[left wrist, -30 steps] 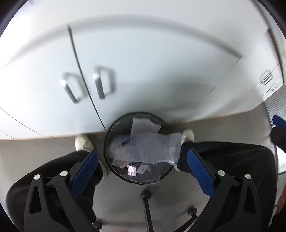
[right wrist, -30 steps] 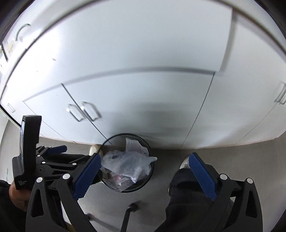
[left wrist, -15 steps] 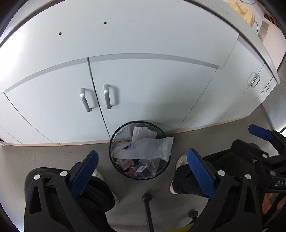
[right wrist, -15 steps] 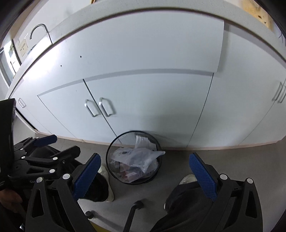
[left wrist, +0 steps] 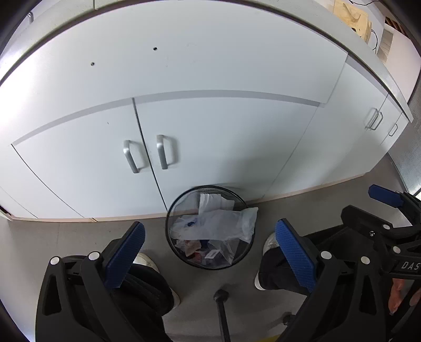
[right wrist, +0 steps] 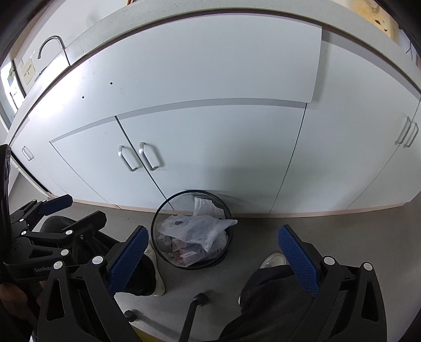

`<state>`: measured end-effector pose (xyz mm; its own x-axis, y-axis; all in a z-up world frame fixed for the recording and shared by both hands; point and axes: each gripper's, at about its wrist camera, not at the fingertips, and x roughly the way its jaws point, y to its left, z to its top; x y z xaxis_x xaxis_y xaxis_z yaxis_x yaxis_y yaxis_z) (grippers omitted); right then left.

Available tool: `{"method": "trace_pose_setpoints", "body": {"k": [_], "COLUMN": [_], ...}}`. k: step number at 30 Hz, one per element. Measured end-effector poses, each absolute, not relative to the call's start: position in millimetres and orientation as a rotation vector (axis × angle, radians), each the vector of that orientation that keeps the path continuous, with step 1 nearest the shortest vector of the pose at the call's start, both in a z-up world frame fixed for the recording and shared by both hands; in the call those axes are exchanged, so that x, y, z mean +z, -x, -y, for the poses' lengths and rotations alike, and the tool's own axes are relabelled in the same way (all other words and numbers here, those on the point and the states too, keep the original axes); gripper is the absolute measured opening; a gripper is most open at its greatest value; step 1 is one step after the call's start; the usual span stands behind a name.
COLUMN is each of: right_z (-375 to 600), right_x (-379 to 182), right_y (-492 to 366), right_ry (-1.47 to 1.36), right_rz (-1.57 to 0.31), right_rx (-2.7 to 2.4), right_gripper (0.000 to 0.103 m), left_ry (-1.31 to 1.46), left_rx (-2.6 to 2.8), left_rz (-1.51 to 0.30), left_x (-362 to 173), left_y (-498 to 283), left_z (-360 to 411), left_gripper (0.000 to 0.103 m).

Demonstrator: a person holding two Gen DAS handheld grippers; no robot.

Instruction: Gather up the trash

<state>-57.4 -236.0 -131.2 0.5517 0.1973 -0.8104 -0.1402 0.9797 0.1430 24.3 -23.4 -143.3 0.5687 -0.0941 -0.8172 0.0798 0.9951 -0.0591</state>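
Note:
A black wire-mesh trash bin [left wrist: 181, 250] [right wrist: 160, 226] stands on the grey floor against the white cabinets. It is filled with trash: a clear plastic bag [left wrist: 218, 226] [right wrist: 194, 229], white paper [left wrist: 213, 201] and small wrappers. High above the bin, my left gripper [left wrist: 210, 252] is open with nothing between its blue pads. My right gripper [right wrist: 211, 256] is open too, empty, and also well above the floor. Each gripper shows at the edge of the other's view.
White cabinet doors with metal handles [left wrist: 163, 151] [right wrist: 148, 156] stand under a countertop [right wrist: 184, 10] with a faucet [right wrist: 50, 43]. A person's dark trouser legs and white shoes [left wrist: 268, 243] [right wrist: 158, 263] flank the bin. A chair base leg [left wrist: 221, 307] lies in front.
Both grippers have risen and drawn back from the bin, so it looks smaller and more cabinet and countertop show. Both stay open and empty.

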Motion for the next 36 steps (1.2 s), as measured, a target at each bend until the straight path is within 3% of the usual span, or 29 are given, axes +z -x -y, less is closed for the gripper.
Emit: {"method": "trace_pose_setpoints", "body": {"k": [36], "right_z": [231.5], "right_x": [-132.8], "right_y": [56.5], "right_ry": [-0.042], "right_rz": [-0.984], "right_rx": [0.191], "right_gripper": [0.099], "left_ry": [0.023], "left_rx": [-0.08], "left_rz": [-0.937], "left_x": [-144.0], "left_y": [-21.8], "left_z": [27.7], "left_gripper": [0.099]}}
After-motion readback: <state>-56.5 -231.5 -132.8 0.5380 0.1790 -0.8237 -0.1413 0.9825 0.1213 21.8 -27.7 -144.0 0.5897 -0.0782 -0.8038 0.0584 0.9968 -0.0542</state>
